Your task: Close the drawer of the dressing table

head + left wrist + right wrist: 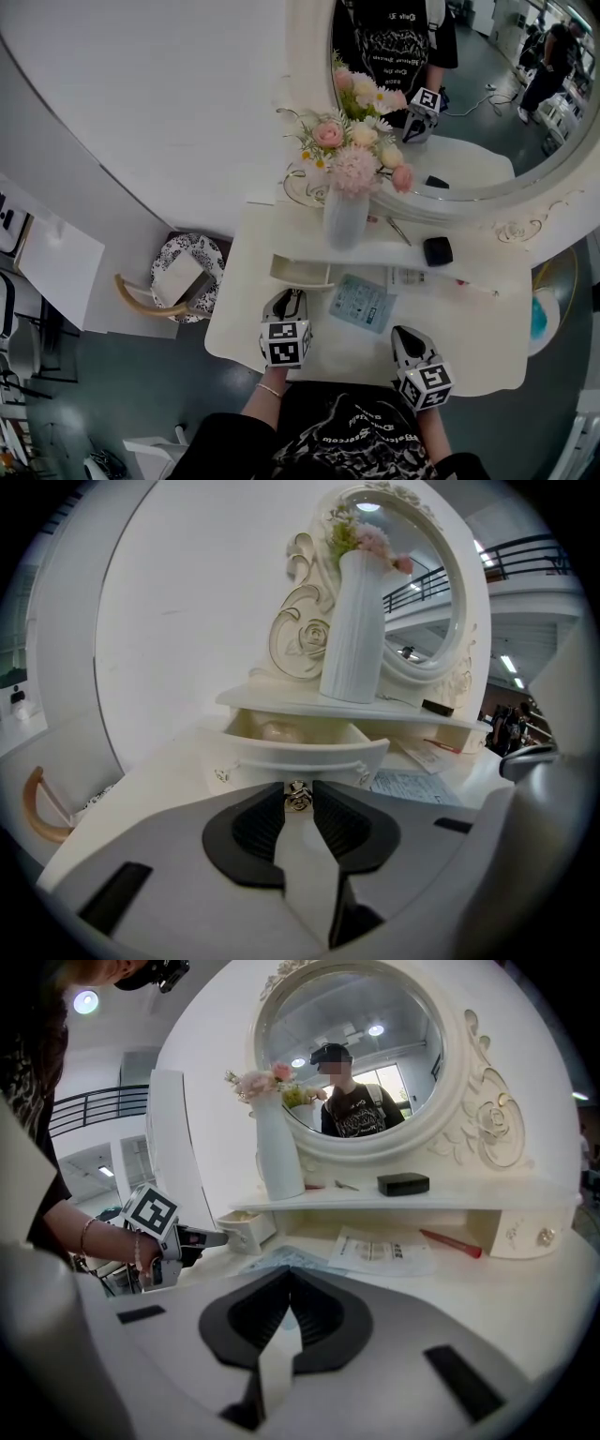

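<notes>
**A:** What is found at the left?

**B:** The drawer is seen pulled out from under the shelf, at the counter's left end. In the head view its knob is covered by the left gripper.

**A:** And in the left gripper view?

**B:** There the small metal knob is shown clenched between the jaws. The vase is seen on the shelf above.

**A:** Further right?

**B:** The right gripper is held over the counter, clenched on nothing. Only in its view is the second drawer shown, pushed in.
</notes>
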Tool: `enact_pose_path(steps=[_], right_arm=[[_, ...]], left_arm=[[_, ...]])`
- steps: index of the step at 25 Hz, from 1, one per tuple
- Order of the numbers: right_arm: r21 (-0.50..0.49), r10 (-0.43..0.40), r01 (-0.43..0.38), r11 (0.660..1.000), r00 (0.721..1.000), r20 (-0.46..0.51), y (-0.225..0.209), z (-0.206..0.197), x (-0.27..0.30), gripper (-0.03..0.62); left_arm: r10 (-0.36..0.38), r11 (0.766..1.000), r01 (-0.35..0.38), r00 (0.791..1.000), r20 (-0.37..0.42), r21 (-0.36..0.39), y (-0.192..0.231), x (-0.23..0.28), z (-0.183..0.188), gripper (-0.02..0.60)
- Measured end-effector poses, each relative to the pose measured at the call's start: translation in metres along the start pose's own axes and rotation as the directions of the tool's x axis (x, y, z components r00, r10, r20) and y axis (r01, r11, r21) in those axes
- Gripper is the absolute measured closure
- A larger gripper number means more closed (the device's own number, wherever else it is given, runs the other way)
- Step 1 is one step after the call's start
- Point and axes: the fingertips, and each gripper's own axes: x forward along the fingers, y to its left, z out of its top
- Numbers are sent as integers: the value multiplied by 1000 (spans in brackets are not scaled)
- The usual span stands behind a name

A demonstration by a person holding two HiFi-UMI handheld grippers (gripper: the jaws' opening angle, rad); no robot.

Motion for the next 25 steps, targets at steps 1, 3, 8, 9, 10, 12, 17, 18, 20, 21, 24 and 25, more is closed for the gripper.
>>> enact_pose_path(steps=[1,3,8,9,10,12,17,18,20,21,24,25], right_arm=[[0,2,-2,1000,1000,0,0,0,0,583],[0,5,-5,1000,1000,1,0,0,0,583],[-1,6,-6,1000,1000,1,0,1,0,583],[0,5,-5,1000,1000,2,0,1,0,583],[1,3,-3,1000,1000,3,-1,1,0,583],[5,1,-1,1000,1000,4,-2,1,0,583],[9,1,-1,1000,1000,-4,-4,0,2,583],[10,1,-1,1000,1000,-6,-4,-1,2,583],[13,3,-3,1000,1000,-9,-3,-1,3,583],[14,4,-4,1000,1000,-10,-3,-2,3,583],[16,7,-7,1000,1000,-15,-4,-2,4,583],[15,7,-7,1000,1000,-17,-3,-2,5,583]], left_arm=[[0,1000,0,1000,0,-2,0,0,0,476],[1,1000,-1,1000,-4,-17,0,0,0,477],[5,999,-5,1000,-13,-33,-1,3,2,477],[4,1000,-4,1000,-13,-29,-2,4,2,477],[3,1000,-4,1000,-13,-26,-2,5,3,477],[3,1000,-3,1000,-12,-22,-1,6,4,477],[2,1000,-3,1000,-10,-14,1,9,6,477],[2,1000,-2,1000,-11,-12,1,10,7,477],[2,1000,-2,1000,-12,-9,2,11,7,477],[3,1000,-3,1000,-13,-7,2,11,8,477],[3,1000,-3,1000,-15,-6,2,13,8,477],[3,1000,-3,1000,-15,-5,2,13,9,477]])
